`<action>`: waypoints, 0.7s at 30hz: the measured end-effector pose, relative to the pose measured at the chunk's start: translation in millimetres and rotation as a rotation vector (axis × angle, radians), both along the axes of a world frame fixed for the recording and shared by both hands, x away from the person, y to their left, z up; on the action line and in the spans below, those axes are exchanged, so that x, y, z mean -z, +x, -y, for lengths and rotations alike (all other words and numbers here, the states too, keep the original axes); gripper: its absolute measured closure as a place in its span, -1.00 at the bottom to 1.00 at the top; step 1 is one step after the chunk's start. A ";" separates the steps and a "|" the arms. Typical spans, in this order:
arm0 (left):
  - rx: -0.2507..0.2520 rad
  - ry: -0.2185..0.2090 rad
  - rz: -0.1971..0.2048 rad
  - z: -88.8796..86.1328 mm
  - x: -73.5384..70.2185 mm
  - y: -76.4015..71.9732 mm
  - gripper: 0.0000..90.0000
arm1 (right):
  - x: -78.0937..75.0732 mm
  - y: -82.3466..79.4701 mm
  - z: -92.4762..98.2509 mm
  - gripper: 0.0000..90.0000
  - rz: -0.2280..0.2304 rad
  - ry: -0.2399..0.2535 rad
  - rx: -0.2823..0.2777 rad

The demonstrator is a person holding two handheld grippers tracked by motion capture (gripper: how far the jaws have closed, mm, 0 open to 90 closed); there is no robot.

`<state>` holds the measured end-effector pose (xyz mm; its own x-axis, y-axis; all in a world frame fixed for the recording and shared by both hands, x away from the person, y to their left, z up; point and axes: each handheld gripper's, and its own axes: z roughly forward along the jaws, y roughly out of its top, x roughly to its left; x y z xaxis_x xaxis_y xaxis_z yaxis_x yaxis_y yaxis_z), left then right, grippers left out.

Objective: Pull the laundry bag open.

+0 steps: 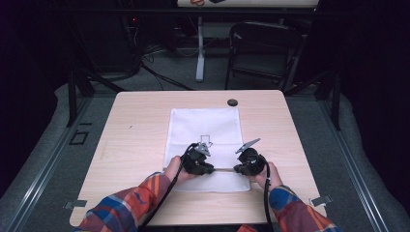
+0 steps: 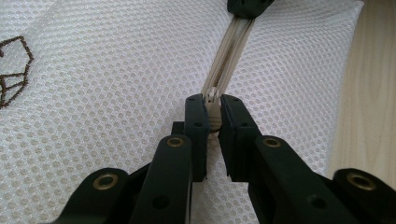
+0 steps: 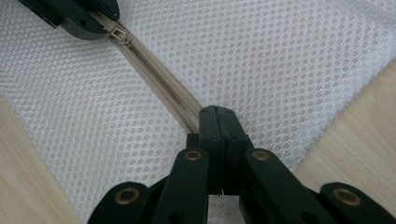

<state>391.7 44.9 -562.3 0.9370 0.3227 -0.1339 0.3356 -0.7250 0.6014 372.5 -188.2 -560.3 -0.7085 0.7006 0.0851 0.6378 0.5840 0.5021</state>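
While overhead hides it, left gripper (image 2: 213,119) jaws pinch the zipper pull (image 2: 214,112).

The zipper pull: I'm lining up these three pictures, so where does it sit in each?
High view: too small to make out, at the left gripper on the mesh bag.
Left gripper view: zipper pull at centre, pinched between the jaws.
Right gripper view: top left.
Shared landmark: the beige zipper.
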 end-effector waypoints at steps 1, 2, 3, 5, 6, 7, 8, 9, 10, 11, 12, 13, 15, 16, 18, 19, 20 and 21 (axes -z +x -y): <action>0.004 0.005 0.009 0.8 -0.6 -1.0 0.82 | -0.1 -0.1 -0.3 1.00 0.001 -0.003 -0.002; 0.003 0.005 0.010 1.4 -0.9 -1.6 0.82 | 0.3 -0.5 -1.3 1.00 0.006 0.002 0.001; 0.002 0.006 0.010 1.9 -1.0 -1.6 0.82 | -0.4 -0.6 -1.7 1.00 0.001 -0.005 0.000; 0.002 0.008 0.004 2.0 0.3 -0.6 0.81 | -0.8 -0.3 -1.5 1.00 0.002 -0.018 -0.004; 0.002 0.012 0.003 2.2 1.1 -0.1 0.81 | -0.5 -0.5 -1.8 1.00 0.000 -0.009 -0.002; 0.002 0.015 0.002 2.6 1.2 0.3 0.81 | -0.8 -0.5 -1.7 1.00 0.004 -0.018 -0.002; 0.005 0.007 -0.004 2.9 1.6 0.9 0.81 | -0.8 -0.5 -2.0 1.00 0.005 -0.018 -0.003; 0.008 0.005 -0.006 3.3 1.8 1.4 0.81 | -0.7 -0.6 -2.2 1.00 0.007 -0.018 -0.001; 0.004 0.008 -0.004 4.2 1.7 1.7 0.80 | -0.5 -0.9 -2.4 1.00 0.008 -0.015 0.002; 0.006 0.007 -0.006 5.4 1.8 1.9 0.79 | -0.4 -0.9 -2.5 1.00 0.009 -0.016 0.003; 0.007 0.010 -0.007 6.5 1.6 2.0 0.79 | -0.6 -0.8 -2.5 1.00 0.007 -0.017 0.000; 0.008 0.000 -0.014 8.2 2.3 2.3 0.78 | -0.6 -0.8 -2.7 1.00 0.007 -0.017 0.000; 0.009 0.010 -0.002 12.5 2.3 1.2 0.78 | -0.6 -0.9 -2.7 1.00 0.008 -0.018 0.001; 0.006 0.018 0.000 14.0 1.9 0.7 0.78 | -0.6 -1.0 -2.9 1.00 0.009 -0.018 0.001; -0.001 0.021 -0.002 14.9 1.6 0.6 0.80 | -0.5 -1.0 -2.9 1.00 0.009 -0.017 0.000; -0.005 0.024 0.000 14.8 1.4 0.4 0.81 | -0.5 -1.0 -2.6 1.00 0.008 -0.017 0.003; -0.005 0.027 0.002 14.4 1.0 0.4 0.81 | -0.8 -0.5 -1.9 1.00 0.003 -0.019 -0.002; -0.005 0.029 0.005 14.1 0.7 0.3 0.82 | -0.7 -0.4 -1.6 1.00 0.004 -0.017 -0.004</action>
<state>392.0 30.8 -563.0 0.9360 0.3310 -0.1196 0.3363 -0.7407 0.5816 372.1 -186.6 -559.5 -0.7113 0.6994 0.0706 0.6339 0.5948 0.4943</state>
